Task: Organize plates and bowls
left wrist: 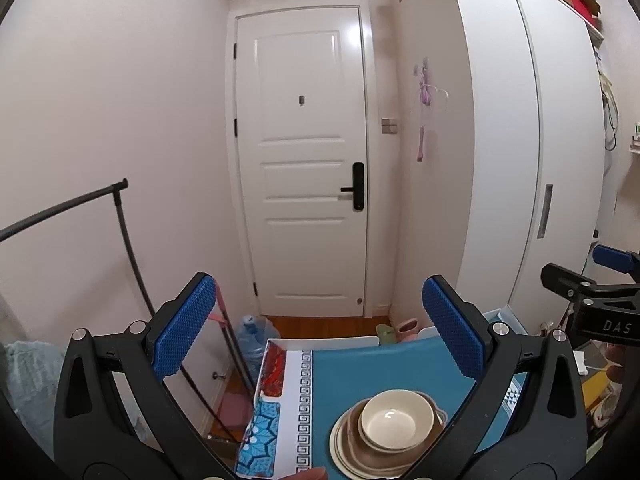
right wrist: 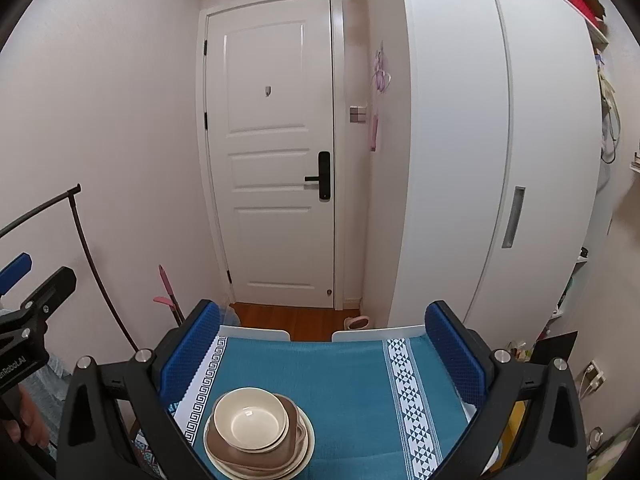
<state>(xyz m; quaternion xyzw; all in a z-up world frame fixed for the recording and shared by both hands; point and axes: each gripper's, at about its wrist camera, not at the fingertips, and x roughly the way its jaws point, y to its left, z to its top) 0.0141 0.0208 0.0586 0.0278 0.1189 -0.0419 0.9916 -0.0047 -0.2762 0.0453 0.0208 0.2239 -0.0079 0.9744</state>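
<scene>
A stack of dishes stands on the teal tablecloth [right wrist: 352, 384]: a cream bowl [right wrist: 250, 418] on top of a brown dish [right wrist: 294, 446] and a cream plate [right wrist: 308, 450]. The same bowl [left wrist: 396, 418] and plate [left wrist: 340, 452] show in the left wrist view. My left gripper [left wrist: 320, 326] is open and empty, raised above and behind the stack. My right gripper [right wrist: 326, 352] is open and empty, raised above the table, with the stack low between its fingers. Neither gripper touches the dishes.
A white door [right wrist: 276, 152] is straight ahead, a white wardrobe [right wrist: 500, 152] on the right. A black clothes rack [left wrist: 120, 216] and a water jug [left wrist: 254, 340] stand left of the table. Pink slippers [right wrist: 358, 323] lie on the wood floor.
</scene>
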